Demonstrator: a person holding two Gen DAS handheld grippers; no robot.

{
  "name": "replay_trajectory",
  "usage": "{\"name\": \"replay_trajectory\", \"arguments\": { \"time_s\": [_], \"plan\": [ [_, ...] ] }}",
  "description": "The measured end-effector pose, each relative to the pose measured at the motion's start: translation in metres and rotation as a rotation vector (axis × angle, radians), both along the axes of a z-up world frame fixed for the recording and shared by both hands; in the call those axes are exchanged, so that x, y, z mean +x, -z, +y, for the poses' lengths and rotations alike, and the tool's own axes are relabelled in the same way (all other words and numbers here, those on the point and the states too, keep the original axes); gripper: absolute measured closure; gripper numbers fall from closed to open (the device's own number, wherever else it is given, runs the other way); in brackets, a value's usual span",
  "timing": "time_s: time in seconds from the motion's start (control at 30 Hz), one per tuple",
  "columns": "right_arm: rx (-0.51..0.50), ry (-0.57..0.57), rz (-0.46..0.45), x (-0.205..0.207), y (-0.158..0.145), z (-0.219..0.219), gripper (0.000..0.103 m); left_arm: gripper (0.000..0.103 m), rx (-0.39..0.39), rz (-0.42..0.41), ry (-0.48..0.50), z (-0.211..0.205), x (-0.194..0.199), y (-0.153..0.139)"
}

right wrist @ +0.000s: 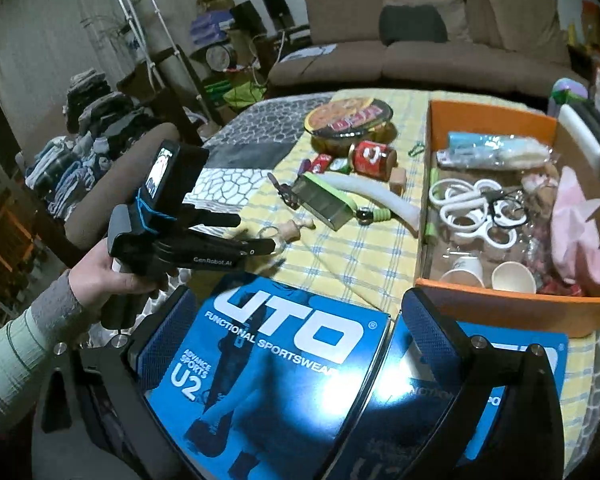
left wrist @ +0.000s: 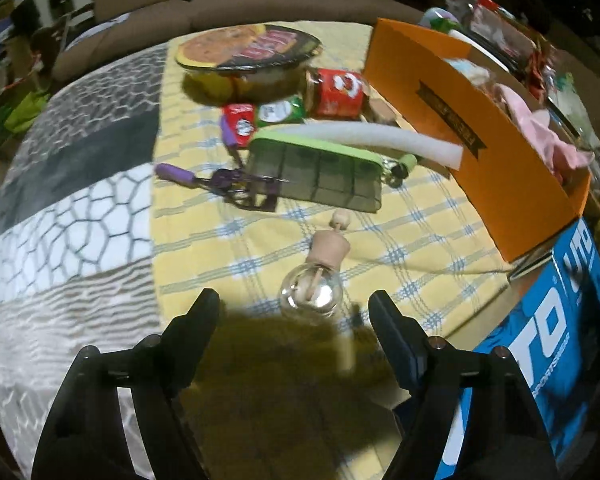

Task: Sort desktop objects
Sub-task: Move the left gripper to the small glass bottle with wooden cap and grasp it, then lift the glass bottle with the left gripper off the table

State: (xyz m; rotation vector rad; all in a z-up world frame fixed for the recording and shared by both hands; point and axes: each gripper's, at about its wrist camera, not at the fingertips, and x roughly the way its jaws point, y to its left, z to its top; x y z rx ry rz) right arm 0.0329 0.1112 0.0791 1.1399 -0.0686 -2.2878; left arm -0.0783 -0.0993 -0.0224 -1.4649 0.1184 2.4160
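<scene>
Just ahead of my wide-open, empty left claw (left wrist: pixel 294 312), at twelve o'clock on the bench's yellow cloth (left wrist: pixel 228 248), lies a small glass bulb bottle (left wrist: pixel 312 292), light, slippery and fragile, best pinched at its wooden cap (left wrist: pixel 330 246).

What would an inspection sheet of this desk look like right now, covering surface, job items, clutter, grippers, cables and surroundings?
Surface: yellow plaid cloth over a grey patterned cover.
Job's things: glass bulb bottle with a wooden stopper, lying on the cloth ahead of the left gripper; green pouch, purple tool, white foam tube, red can and noodle bowl further back.
Clutter: orange box holding white rings, paper cups and pink cloth; blue UTO boxes in front.
Grippers: left jaws open, empty, either side of the bottle; right gripper jaws open, empty, above the blue boxes.
Cables: nothing seen.
Surroundings: brown sofa, stacked clothes.
</scene>
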Motion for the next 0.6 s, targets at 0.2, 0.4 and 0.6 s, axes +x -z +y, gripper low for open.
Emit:
{"name": "replay_trajectory", "arguments": {
  "time_s": [0.2, 0.4, 0.6],
  "plan": [
    [-0.024, -0.015, -0.026, -0.008, 0.010, -0.009, 0.000, 0.053, -0.009, 0.002, -0.003, 0.005, -0.007, 0.014],
    [-0.034, -0.012, -0.040, -0.010, 0.016, -0.012, 0.000, 0.067, 0.079, 0.019, -0.018, -0.003, -0.010, 0.015],
    [-0.116, 0.007, -0.091, -0.016, 0.025, -0.012, 0.000, 0.067, 0.270, -0.050, -0.103, -0.023, -0.013, 0.019]
  ]
}}
